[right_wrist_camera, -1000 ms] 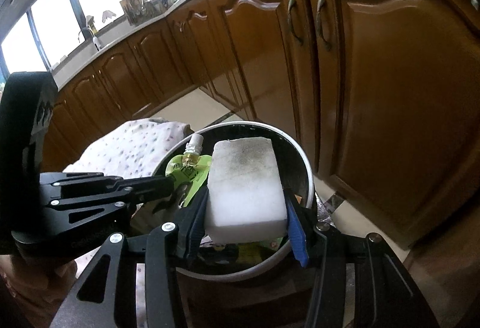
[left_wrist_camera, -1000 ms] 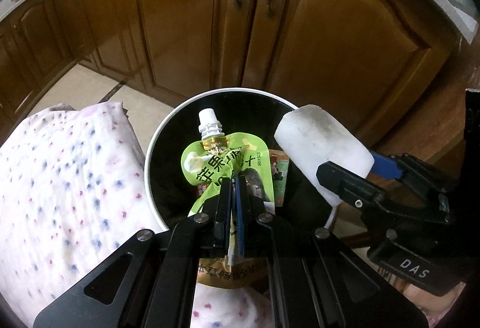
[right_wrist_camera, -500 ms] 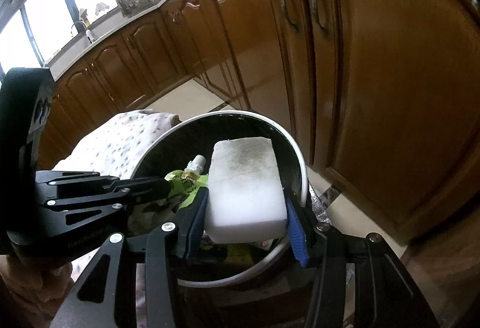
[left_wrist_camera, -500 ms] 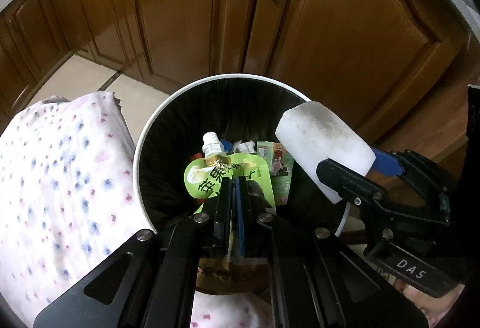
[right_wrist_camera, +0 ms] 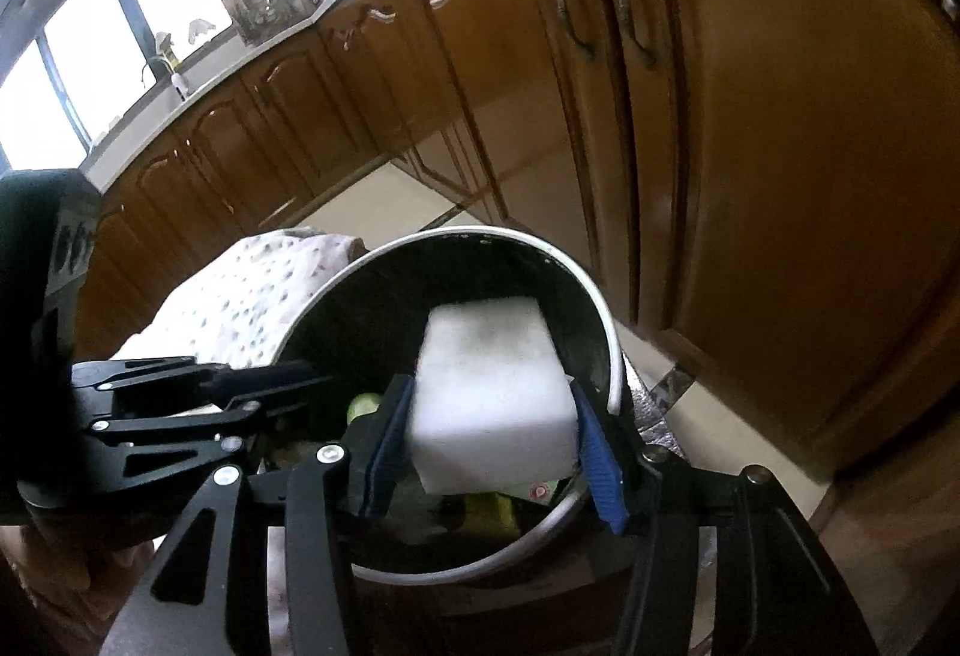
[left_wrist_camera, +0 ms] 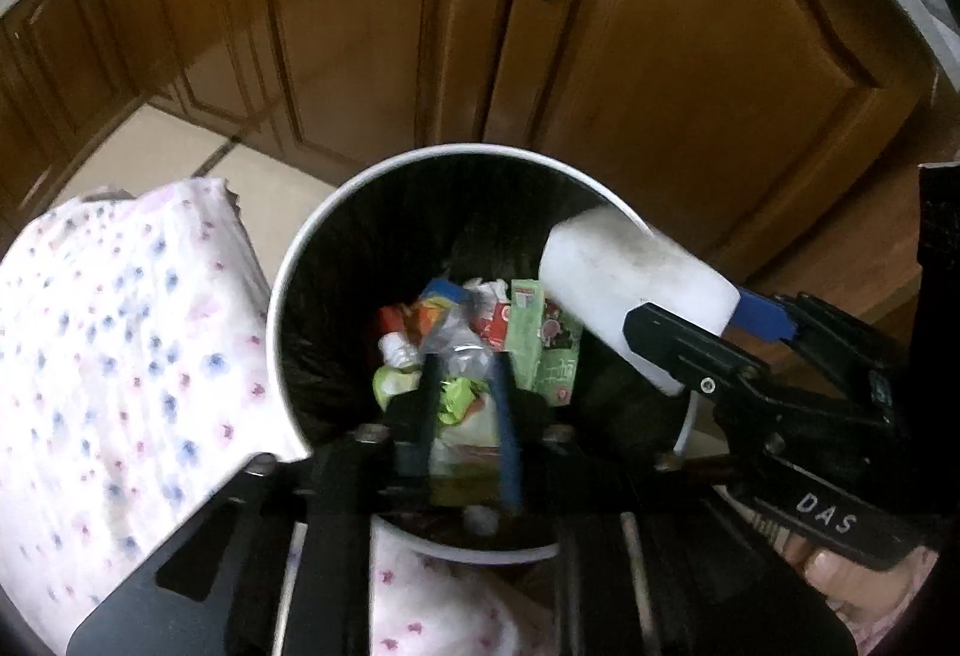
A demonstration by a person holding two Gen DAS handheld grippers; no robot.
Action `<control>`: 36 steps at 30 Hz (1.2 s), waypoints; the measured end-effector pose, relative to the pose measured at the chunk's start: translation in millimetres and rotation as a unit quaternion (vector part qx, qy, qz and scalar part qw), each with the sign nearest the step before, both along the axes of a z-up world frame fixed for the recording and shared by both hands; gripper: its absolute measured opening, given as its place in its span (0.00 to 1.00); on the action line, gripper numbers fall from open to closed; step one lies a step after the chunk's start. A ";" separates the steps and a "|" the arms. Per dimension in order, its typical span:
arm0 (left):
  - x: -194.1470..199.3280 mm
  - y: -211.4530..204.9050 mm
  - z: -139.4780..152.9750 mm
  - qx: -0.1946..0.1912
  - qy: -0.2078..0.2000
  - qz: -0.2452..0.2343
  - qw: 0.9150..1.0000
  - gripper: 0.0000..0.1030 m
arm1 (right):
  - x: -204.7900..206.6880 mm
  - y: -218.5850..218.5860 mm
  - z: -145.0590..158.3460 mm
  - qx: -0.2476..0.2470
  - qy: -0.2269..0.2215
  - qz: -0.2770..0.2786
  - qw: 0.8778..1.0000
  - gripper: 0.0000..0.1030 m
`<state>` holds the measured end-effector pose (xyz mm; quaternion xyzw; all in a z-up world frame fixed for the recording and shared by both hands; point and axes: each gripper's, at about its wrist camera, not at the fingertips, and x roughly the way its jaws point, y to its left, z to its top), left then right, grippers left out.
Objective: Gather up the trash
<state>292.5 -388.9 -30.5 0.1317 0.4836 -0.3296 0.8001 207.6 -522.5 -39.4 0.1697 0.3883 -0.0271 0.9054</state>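
Bin: a round white-rimmed trash bin (left_wrist_camera: 282, 296) with a dark liner stood on the floor before the brown cabinets (left_wrist_camera: 690, 56), beside a flowered cloth (left_wrist_camera: 120, 344).
Done so far: wrappers and cartons (left_wrist_camera: 528, 332) were already heaped in the bin, and a green pouch (left_wrist_camera: 393, 383) lay among them, just below the left fingers.
Left gripper (left_wrist_camera: 465, 398): it was held over the bin mouth with its fingers a narrow way apart; nothing was pinched between them.
Right gripper (right_wrist_camera: 492, 446): a white sponge block (right_wrist_camera: 489, 386), soiled on top, sat between its blue pads above the bin's right side; at the left pad a slight gap appeared, so whether it was firmly clamped could not be told.
Left to do: the sponge block was judged not yet dropped; trash outside the bin could not be seen.
Change, left: a second earlier the green pouch was clamped upright between shut fingers; the jaws had just been opening, and the pouch was released into the bin.
Change, right: the jaws had just been opening slightly, the block remaining between them; the bin was seen from more directly above.
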 end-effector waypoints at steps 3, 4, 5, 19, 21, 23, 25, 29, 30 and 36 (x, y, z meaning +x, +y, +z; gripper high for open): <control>-4.7 6.5 8.8 -0.007 -0.014 0.004 1.000 0.42 | -5.0 0.5 3.8 0.008 -0.007 -0.001 1.000 0.53; -5.7 8.8 11.0 -0.009 -0.015 0.006 1.000 0.42 | -6.3 1.5 5.0 0.006 -0.008 -0.002 1.000 0.53; -6.3 10.9 12.5 -0.011 -0.014 0.007 1.000 0.42 | -7.5 2.4 6.1 0.006 -0.009 -0.001 1.000 0.53; -25.7 52.0 15.7 -0.032 -0.010 0.034 0.999 0.51 | -37.2 19.0 17.9 0.031 -0.043 -0.015 0.998 0.72; -33.0 64.0 16.6 -0.041 -0.011 0.043 0.998 0.57 | -47.6 24.1 20.5 0.039 -0.058 -0.017 0.997 0.80; -41.8 76.8 17.1 -0.054 -0.012 0.053 0.997 0.63 | -58.0 30.5 21.9 0.045 -0.069 -0.019 0.996 0.86; -51.5 91.8 18.0 -0.065 -0.019 0.069 0.995 0.66 | -68.0 36.7 22.3 0.051 -0.078 -0.021 0.995 0.87; -77.4 124.5 22.1 -0.093 -0.035 0.095 0.991 0.69 | -88.5 52.0 24.3 0.062 -0.093 -0.023 0.994 0.89; -84.6 133.0 23.6 -0.099 -0.041 0.102 0.989 0.71 | -93.7 55.9 24.9 0.063 -0.098 -0.024 0.993 0.93; -130.8 186.6 32.7 -0.129 -0.102 0.141 0.976 0.88 | -126.4 85.0 28.0 0.062 -0.128 -0.025 0.990 0.96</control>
